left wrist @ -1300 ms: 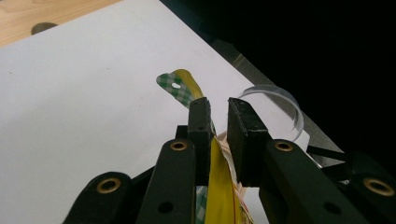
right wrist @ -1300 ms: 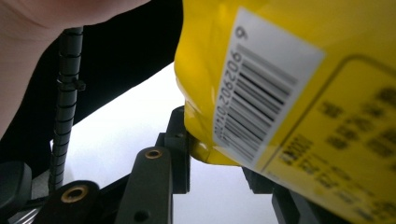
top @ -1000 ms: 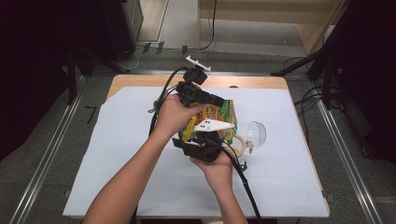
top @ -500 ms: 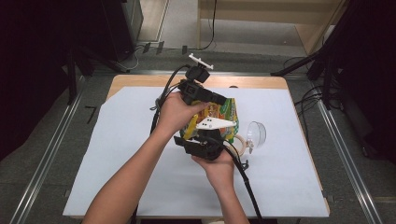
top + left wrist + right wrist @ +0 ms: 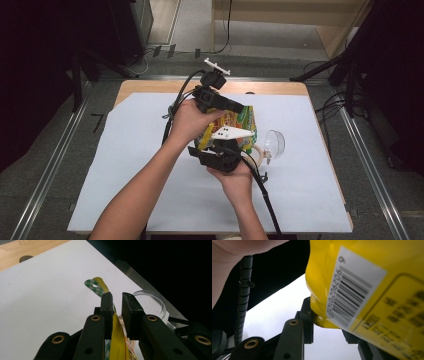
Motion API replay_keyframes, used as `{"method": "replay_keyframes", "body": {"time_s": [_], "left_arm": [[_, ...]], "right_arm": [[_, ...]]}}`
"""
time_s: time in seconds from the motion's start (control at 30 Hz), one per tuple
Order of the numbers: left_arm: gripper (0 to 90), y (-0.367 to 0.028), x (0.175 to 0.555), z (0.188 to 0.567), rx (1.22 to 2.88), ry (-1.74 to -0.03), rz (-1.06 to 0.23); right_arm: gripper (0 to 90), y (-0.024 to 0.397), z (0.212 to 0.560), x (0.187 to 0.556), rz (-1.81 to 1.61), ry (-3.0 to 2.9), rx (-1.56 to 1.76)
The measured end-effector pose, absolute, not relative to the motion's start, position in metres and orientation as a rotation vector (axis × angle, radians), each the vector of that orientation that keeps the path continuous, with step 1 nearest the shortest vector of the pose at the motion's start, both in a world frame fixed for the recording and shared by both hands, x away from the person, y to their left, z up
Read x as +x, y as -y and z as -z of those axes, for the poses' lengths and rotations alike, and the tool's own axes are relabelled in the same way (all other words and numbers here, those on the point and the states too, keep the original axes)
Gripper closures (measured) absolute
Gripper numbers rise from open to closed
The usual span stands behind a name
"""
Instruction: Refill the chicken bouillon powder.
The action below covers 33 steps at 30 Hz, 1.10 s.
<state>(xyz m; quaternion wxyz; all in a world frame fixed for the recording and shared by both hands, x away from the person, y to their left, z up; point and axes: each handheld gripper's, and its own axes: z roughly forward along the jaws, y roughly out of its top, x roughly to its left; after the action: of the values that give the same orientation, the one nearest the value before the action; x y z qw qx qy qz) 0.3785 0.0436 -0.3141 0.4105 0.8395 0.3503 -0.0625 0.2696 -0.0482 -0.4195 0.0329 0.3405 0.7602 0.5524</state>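
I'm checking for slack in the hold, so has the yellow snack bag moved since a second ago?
No. The yellow snack bag sits in the same spot beside the clear glass bowl on the white sheet, held between both tongs as before.

Snack bag (image 5: 367, 290): glossy yellow plastic film with a matt white printed barcode label; its top seal (image 5: 96, 286) is thin, smooth film in green-and-white check. Left gripper (image 5: 117, 302): matt black plastic jaws, faintly grainy pads, brass-coloured metal bushings at the pivots. Right gripper (image 5: 327, 322): the same matt black plastic, with a ribbed black cable sleeve (image 5: 243, 290). Glass cup (image 5: 272, 144): clear and shiny. Table (image 5: 150, 87): pale, smooth wood under a matt white paper sheet (image 5: 125, 165).
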Motion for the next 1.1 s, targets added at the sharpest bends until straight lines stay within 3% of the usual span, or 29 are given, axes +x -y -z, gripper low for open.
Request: {"method": "replay_keyframes", "body": {"time_s": [1.1], "left_arm": [[79.7, -0.0391, 0.3821, 0.3154, 2.137, -0.888, 0.176]], "right_arm": [[68.0, 0.0510, 0.4197, 0.2689, -1.701, -2.335, 1.051]]}}
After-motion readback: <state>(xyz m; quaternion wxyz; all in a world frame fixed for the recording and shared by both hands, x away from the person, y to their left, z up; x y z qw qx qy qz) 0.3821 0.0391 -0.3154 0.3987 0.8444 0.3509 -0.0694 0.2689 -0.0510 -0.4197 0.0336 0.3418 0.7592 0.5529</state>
